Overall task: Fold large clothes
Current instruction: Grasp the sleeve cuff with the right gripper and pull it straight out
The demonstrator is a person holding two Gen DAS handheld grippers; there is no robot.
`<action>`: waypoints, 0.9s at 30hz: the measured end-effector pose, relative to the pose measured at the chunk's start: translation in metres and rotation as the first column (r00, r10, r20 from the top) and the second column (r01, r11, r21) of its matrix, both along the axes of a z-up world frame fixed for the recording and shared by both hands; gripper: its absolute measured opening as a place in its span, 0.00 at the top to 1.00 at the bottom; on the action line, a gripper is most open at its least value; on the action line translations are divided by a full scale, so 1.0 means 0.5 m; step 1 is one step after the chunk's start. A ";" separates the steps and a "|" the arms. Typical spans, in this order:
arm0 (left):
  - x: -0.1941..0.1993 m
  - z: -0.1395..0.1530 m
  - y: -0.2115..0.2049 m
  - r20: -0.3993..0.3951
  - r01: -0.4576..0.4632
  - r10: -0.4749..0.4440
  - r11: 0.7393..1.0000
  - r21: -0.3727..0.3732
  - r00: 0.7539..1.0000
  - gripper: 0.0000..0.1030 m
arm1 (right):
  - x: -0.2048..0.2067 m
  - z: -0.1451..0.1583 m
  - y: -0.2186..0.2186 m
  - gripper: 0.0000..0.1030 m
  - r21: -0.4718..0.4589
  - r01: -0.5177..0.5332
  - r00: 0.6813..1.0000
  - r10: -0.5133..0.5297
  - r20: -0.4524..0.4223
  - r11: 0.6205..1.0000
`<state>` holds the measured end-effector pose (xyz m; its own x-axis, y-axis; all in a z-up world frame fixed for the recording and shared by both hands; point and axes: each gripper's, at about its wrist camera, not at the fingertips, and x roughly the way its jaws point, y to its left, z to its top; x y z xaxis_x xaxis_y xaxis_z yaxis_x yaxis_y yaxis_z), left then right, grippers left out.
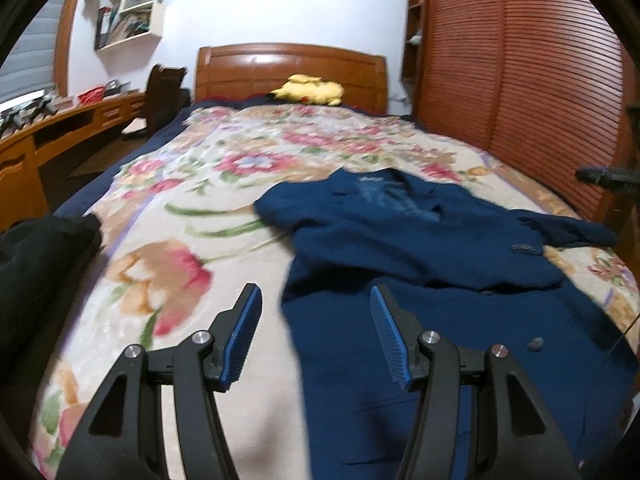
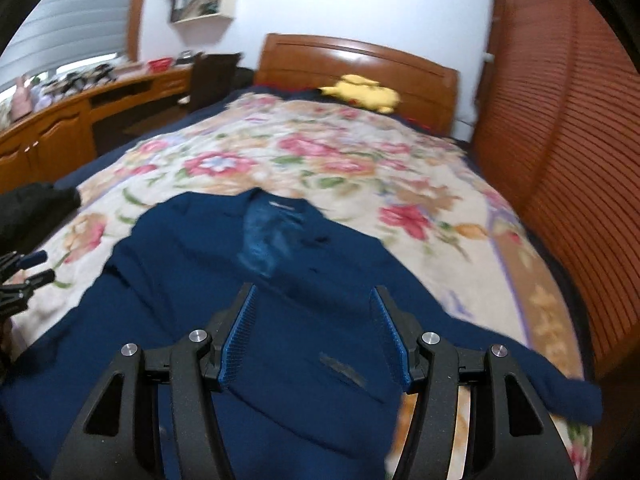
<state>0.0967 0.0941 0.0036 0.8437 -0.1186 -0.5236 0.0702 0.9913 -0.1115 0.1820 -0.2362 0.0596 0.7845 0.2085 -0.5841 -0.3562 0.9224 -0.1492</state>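
A dark blue coat (image 1: 420,248) lies spread on the floral bedspread (image 1: 192,208), collar toward the headboard, one sleeve out to the right. My left gripper (image 1: 316,300) hovers above the coat's left edge, open, with nothing between its blue pads. In the right wrist view the same coat (image 2: 208,280) fills the near bed, its sleeve (image 2: 560,392) trailing right. My right gripper (image 2: 312,300) hangs open over the coat's middle, holding nothing. The left gripper's fingertips (image 2: 32,268) show at that view's left edge, and the right gripper (image 1: 608,176) shows at the left wrist view's right edge.
A yellow plush toy (image 1: 308,90) lies by the wooden headboard (image 1: 292,68). A black garment (image 1: 36,264) sits at the bed's left edge. A wooden desk (image 1: 60,128) and dark chair (image 1: 164,92) stand to the left; a slatted wardrobe (image 1: 520,80) is on the right.
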 end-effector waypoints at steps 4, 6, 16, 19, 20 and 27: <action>-0.009 0.018 -0.052 0.021 0.064 -0.064 0.998 -0.007 0.998 0.46 | -0.022 -0.028 -0.101 0.43 0.000 0.103 0.994 -0.103 -0.027 0.995; -0.010 0.022 -0.083 0.019 0.094 -0.094 0.996 0.006 0.995 0.46 | -0.031 -0.038 -0.148 0.43 0.002 0.150 0.988 -0.149 -0.035 0.989; -0.014 0.009 -0.229 0.003 0.235 -0.235 0.972 0.005 0.972 0.46 | -0.053 -0.067 -0.383 0.42 0.002 0.374 0.927 -0.373 -0.024 0.928; -0.017 0.006 -0.254 0.004 0.251 -0.251 0.968 0.019 0.968 0.46 | -0.056 -0.098 -0.452 0.42 0.005 0.444 0.895 -0.443 -0.047 0.896; -0.018 0.004 -0.258 0.004 0.254 -0.254 0.967 0.017 0.967 0.46 | -0.056 -0.113 -0.480 0.42 0.004 0.469 0.882 -0.468 -0.056 0.883; -0.009 -0.009 -0.275 -0.010 0.257 -0.257 0.966 0.017 0.966 0.46 | -0.047 -0.168 -0.609 0.42 -0.009 0.568 0.819 -0.567 -0.086 0.823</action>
<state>0.0924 -0.0432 -0.0008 0.7823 -0.3212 -0.5337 0.3220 0.9420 -0.0949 0.1583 -0.5407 -0.0246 0.7167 -0.2491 -0.6513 0.2210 0.9670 -0.1267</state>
